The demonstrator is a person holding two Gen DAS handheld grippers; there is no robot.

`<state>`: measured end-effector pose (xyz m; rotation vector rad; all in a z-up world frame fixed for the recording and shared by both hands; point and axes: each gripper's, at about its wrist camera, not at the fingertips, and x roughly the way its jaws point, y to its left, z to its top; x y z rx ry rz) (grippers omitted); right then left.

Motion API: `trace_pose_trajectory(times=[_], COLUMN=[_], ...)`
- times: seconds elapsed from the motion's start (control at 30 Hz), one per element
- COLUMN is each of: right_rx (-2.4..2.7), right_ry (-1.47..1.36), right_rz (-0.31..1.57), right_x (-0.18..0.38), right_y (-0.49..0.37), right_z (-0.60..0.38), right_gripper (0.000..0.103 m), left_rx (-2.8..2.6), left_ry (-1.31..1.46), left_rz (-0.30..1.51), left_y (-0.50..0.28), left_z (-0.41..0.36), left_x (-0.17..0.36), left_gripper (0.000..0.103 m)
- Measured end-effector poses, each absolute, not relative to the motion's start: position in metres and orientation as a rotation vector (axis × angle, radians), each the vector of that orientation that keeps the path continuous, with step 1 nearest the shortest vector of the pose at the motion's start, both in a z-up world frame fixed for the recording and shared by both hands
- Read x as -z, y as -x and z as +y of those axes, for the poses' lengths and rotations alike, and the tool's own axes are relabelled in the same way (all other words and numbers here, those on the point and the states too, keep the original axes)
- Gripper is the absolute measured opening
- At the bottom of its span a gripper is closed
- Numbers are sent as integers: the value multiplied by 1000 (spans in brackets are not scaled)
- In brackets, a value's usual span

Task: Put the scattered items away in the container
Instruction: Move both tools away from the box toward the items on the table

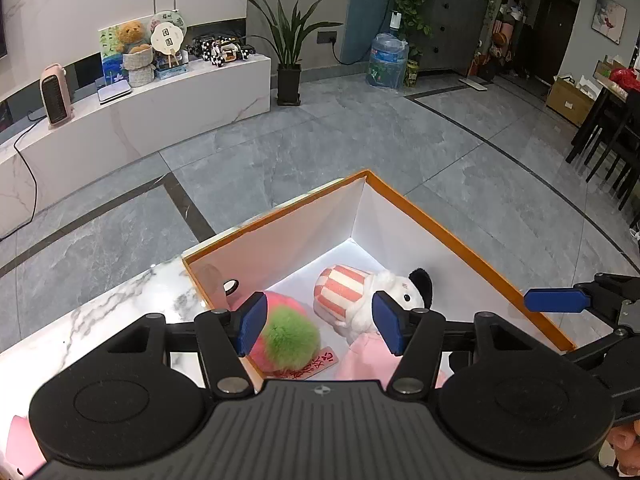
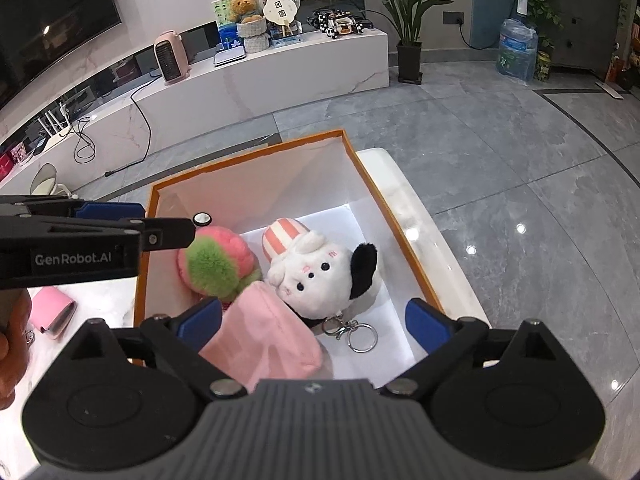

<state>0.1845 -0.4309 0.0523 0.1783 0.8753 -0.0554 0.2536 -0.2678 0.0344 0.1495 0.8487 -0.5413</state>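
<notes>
Container: orange-rimmed box with white inner walls, standing on the marble tabletop; both grippers hang over its near end, angled down into it.
Contents: pink-and-green pompom plush at the left, white plush keychain with black ear and striped cap in the middle, pink fabric pouch at the near wall. The pouch overlaps the lower edge of both plushes.
Left gripper: jaws spread and empty. Pompom shows just past the left pad, white plush just past the right pad. No pad presses on either.
Right gripper: jaws spread wide and empty. Pouch lies below and between the pads, nearer the left pad; contact with it cannot be told. The key rings lie on the box floor nearer the right pad.
Remaining item: a pink object lies on the tabletop outside the box, left of its left wall. What it is cannot be told at this size.
Key relation: the outside object lies to the left of both grippers, beyond the box wall. The left gripper is nearer to it.
Long axis: appears to run diagonally across the tabletop.
Judgement: three items are stowed; the left gripper is better placed for the last one.
</notes>
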Motion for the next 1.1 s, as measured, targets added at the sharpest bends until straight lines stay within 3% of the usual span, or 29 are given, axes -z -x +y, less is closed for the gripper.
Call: trace_pose_trajectory(times=[0.63,1.1], right_rx=[27,-82], right_ry=[-141,-48], right_rz=[843,829], right_x=[-73,-76], right_y=[-192,-205], right_z=[-392,-306], right_gripper=[99,99], left_rx=[485,286], left_ry=[-116,-58], left_rz=[815,779], left_y=[-243,-210], left_z=[-212,-58], left_x=[-60,-84], left_gripper=[68,69])
